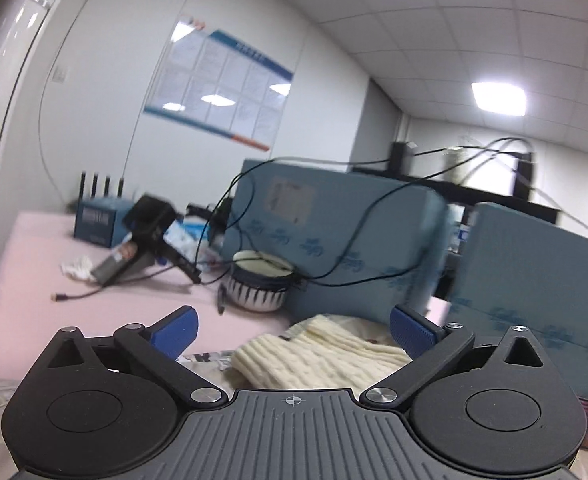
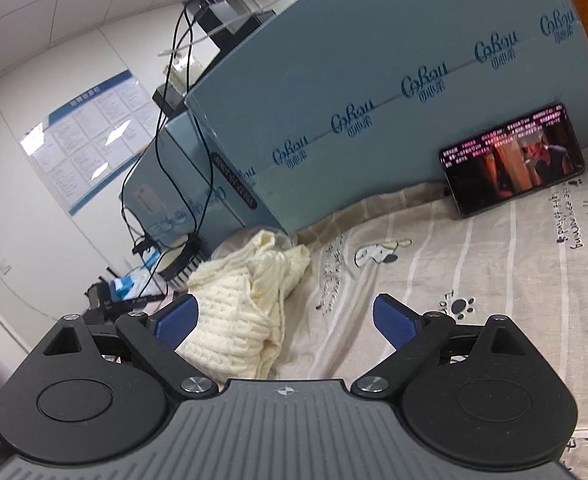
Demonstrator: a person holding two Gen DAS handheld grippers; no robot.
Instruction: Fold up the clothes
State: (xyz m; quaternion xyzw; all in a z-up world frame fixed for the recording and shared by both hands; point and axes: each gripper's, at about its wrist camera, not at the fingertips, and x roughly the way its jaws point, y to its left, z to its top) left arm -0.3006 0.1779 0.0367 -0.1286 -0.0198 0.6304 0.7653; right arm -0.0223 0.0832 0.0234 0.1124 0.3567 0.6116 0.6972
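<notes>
A cream knitted sweater lies crumpled on a beige printed sheet, close to the blue boxes. My right gripper is open and empty, raised above the sheet, with the sweater under its left finger. In the left wrist view the sweater lies just ahead and below my left gripper, which is open, empty and tilted up toward the room.
Large blue cartons stand along the far edge of the sheet. A phone playing video leans on one. A striped bowl, black cables, a black device and a router box sit on the pink surface.
</notes>
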